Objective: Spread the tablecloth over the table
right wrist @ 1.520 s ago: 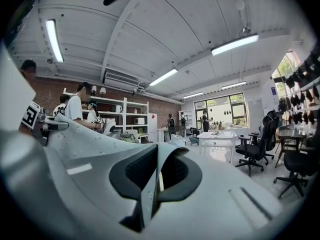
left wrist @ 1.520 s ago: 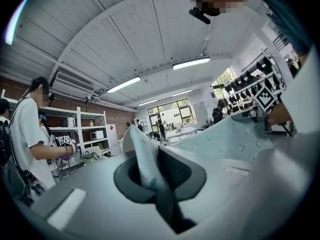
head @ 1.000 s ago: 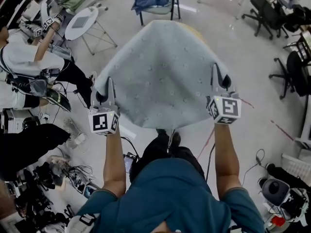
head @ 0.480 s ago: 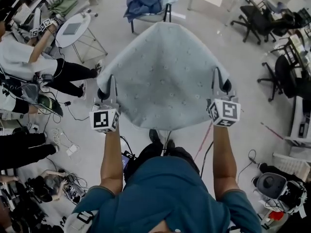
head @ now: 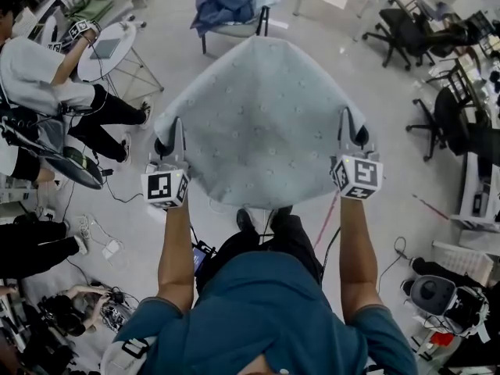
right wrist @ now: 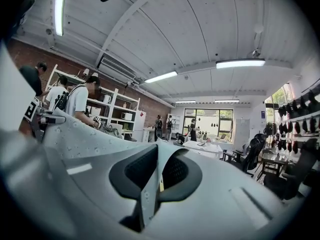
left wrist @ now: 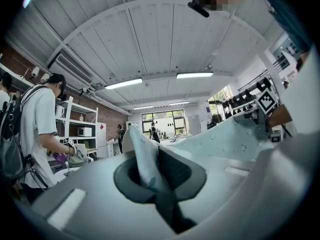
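A pale blue-grey tablecloth (head: 258,123) hangs spread in the air in front of me, its far corner pointing away, with floor showing around it. My left gripper (head: 173,135) is shut on its near left corner, and in the left gripper view a fold of the cloth (left wrist: 141,151) stands pinched between the pads of the left gripper (left wrist: 152,176). My right gripper (head: 351,130) holds the near right corner. In the right gripper view a thin cloth edge (right wrist: 148,181) sits between the pads of the right gripper (right wrist: 156,176); its jaws have just been opening slightly, still on the cloth.
A person in a white shirt (head: 47,76) stands at the left by a small round table (head: 109,45). A chair with blue fabric (head: 230,2) is straight ahead. Black office chairs (head: 402,30) line the right. Cables and gear (head: 86,303) lie at the lower left.
The floor has slid under me in the head view: the round table and the blue-draped chair shifted left and up. Both grippers keep their hold, with the cloth still stretched between them.
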The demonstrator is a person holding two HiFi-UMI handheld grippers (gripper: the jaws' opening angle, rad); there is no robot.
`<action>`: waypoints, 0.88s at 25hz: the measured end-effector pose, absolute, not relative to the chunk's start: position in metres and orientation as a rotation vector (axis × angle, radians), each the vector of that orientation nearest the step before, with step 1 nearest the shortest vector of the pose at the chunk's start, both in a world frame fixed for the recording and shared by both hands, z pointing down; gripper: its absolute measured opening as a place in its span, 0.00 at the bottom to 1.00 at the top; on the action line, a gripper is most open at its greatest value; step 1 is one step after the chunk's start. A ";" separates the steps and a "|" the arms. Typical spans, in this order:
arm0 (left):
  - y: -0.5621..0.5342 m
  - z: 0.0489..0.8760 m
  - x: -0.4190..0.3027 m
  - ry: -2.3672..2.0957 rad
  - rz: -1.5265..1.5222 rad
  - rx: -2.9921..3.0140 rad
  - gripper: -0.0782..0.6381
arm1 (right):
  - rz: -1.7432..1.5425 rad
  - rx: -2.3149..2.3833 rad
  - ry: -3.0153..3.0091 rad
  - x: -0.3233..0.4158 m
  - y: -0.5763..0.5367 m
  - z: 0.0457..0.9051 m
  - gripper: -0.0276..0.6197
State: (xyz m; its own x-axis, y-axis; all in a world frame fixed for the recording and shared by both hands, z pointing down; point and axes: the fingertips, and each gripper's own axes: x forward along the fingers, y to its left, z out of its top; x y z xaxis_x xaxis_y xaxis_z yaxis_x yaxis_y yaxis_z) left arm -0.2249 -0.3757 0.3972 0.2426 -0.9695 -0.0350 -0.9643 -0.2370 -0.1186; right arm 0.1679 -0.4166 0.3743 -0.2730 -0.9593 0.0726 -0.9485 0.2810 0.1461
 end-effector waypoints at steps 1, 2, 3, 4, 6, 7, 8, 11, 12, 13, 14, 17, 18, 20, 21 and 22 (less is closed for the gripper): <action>-0.381 0.400 -0.226 1.869 -0.074 -2.385 0.12 | -0.106 1.798 -2.390 0.169 -0.422 0.377 0.07; -0.387 0.403 -0.228 1.876 -0.080 -2.387 0.13 | -0.102 1.799 -2.386 0.170 -0.429 0.381 0.07; -0.393 0.406 -0.229 1.883 -0.087 -2.389 0.13 | -0.096 1.797 -2.383 0.171 -0.436 0.385 0.07; -0.400 0.409 -0.229 1.890 -0.095 -2.389 0.13 | -0.091 1.795 -2.382 0.172 -0.444 0.388 0.07; -0.412 0.413 -0.230 1.899 -0.109 -2.387 0.13 | -0.075 1.789 -2.383 0.174 -0.459 0.396 0.07; -0.418 0.415 -0.230 1.904 -0.117 -2.384 0.13 | -0.065 1.785 -2.385 0.174 -0.466 0.400 0.07; -0.425 0.417 -0.229 1.910 -0.125 -2.380 0.13 | -0.055 1.782 -2.387 0.175 -0.473 0.404 0.07; -0.444 0.424 -0.225 1.932 -0.153 -2.371 0.13 | -0.027 1.761 -2.392 0.180 -0.495 0.416 0.07; -0.451 0.427 -0.223 1.940 -0.163 -2.368 0.13 | -0.019 1.751 -2.394 0.182 -0.503 0.420 0.07; -0.459 0.430 -0.220 1.948 -0.172 -2.365 0.13 | -0.011 1.742 -2.396 0.184 -0.512 0.424 0.07; -0.466 0.433 -0.218 1.956 -0.181 -2.361 0.13 | -0.001 1.734 -2.399 0.187 -0.521 0.429 0.07; -0.488 0.445 -0.209 1.989 -0.219 -2.349 0.13 | 0.035 1.706 -2.411 0.197 -0.548 0.445 0.07; -0.494 0.450 -0.206 1.998 -0.232 -2.343 0.13 | 0.046 1.695 -2.415 0.199 -0.556 0.451 0.07; -0.504 0.458 -0.204 2.018 -0.253 -2.331 0.13 | 0.060 1.670 -2.421 0.203 -0.572 0.462 0.07; -0.508 0.461 -0.204 2.031 -0.262 -2.325 0.13 | 0.066 1.658 -2.425 0.203 -0.580 0.467 0.07; -0.513 0.465 -0.204 2.043 -0.272 -2.318 0.13 | 0.072 1.646 -2.429 0.203 -0.587 0.472 0.07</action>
